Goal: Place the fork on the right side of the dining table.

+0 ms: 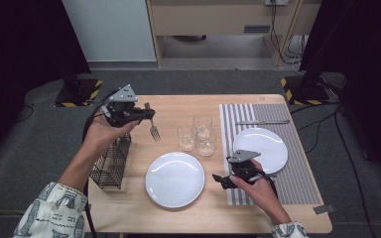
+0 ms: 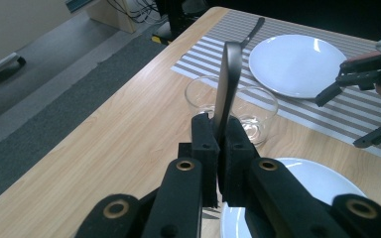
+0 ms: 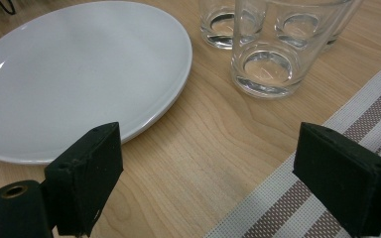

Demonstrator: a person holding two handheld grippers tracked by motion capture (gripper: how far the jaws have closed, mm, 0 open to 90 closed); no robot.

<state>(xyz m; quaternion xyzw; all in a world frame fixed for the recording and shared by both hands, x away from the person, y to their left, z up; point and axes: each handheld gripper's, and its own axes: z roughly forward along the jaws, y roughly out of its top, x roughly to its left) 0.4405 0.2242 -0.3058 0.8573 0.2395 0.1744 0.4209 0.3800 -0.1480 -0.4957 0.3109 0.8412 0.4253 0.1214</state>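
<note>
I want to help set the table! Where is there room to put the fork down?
The left claw holds the fork. Bare wood lies between the wire basket and the near plate, and behind the glasses. It is crowded around the glasses, beside the striped mat.

No readable text, label, brand, number or sign shows anywhere.

Light wooden table [image 1: 144, 196], grain running left-right. Black wire basket [image 1: 110, 163] at near left edge. White plate [image 1: 174, 179] near centre. Three clear glasses [image 1: 197, 134] clustered mid-table, touching or nearly so. Grey striped placemat [image 1: 297, 181] covering right side, bearing second white plate [image 1: 261, 148] and knife [image 1: 262, 121] at far end.
</note>
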